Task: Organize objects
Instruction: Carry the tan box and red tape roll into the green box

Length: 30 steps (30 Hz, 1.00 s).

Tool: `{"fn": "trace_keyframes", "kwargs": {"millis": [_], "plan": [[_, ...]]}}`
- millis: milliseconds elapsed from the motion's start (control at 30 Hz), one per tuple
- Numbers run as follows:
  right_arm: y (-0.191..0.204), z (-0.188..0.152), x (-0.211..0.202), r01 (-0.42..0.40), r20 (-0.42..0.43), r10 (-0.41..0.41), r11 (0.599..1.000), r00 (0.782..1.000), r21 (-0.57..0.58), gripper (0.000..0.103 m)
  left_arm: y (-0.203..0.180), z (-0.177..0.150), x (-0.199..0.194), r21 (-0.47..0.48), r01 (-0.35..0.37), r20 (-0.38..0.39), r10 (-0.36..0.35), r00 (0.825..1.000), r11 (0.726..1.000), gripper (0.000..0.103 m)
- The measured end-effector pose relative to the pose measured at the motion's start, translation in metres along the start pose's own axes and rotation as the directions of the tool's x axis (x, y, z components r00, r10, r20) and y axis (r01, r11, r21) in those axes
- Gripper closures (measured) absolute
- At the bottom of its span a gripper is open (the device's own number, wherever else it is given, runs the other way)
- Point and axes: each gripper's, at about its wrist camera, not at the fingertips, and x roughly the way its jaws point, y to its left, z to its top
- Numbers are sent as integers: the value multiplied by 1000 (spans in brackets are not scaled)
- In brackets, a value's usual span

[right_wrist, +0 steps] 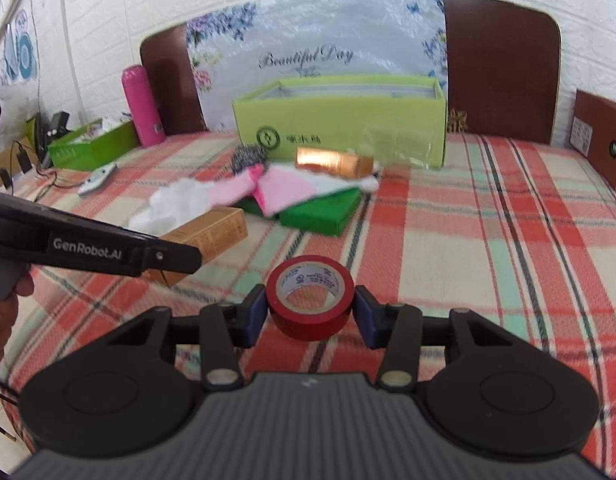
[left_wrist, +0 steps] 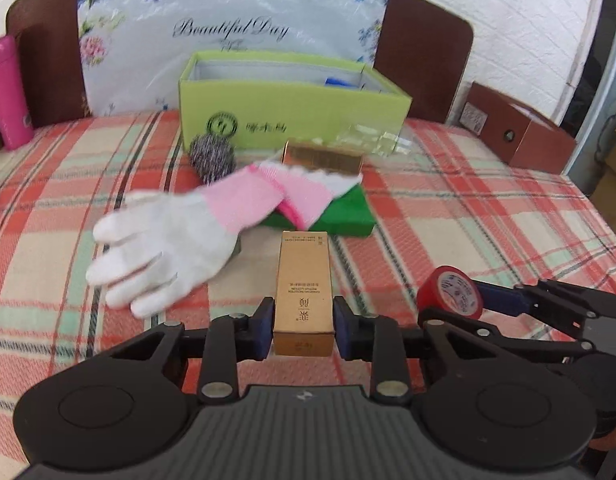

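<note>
My left gripper [left_wrist: 304,322] is shut on a slim gold carton [left_wrist: 304,280], its blue pads pressing on the near end while the carton points away over the plaid bedcover [left_wrist: 467,208]. In the right wrist view the same carton [right_wrist: 216,232] juts out past the left gripper [right_wrist: 180,258]. My right gripper [right_wrist: 309,308] is shut on a red tape roll [right_wrist: 311,324], held with its hole facing up; the roll also shows at the right of the left wrist view [left_wrist: 451,292]. An open lime-green box [left_wrist: 292,108] [right_wrist: 339,120] stands at the back.
A white and pink glove [left_wrist: 168,248] lies left of the carton, over a flat green box [left_wrist: 347,212]. Behind are a steel scrubber [left_wrist: 212,156], a second gold carton [left_wrist: 323,156] and clear plastic [left_wrist: 371,136]. A pink bottle [left_wrist: 8,92] stands far left, a brown box [left_wrist: 515,128] far right.
</note>
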Motion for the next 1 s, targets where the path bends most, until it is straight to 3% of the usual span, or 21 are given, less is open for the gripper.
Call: {"fn": "trace_keyframes", "kwargs": {"millis": [233, 433, 700, 1000], "plan": [[-6, 45, -7, 9, 99, -5, 999, 995, -38, 58, -5, 47, -19, 13, 28, 127, -29, 991, 1000, 71], [-13, 94, 4, 34, 183, -16, 995, 983, -97, 58, -14, 97, -16, 48, 4, 216, -15, 976, 999, 71], [-31, 152, 68, 119, 218, -82, 979, 973, -165, 58, -6, 163, 25, 23, 12, 267, -18, 964, 1000, 71], [-71, 183, 151, 131, 180, -117, 989, 977, -64, 57, 7, 209, 92, 2, 27, 261, -26, 965, 1000, 71]]}}
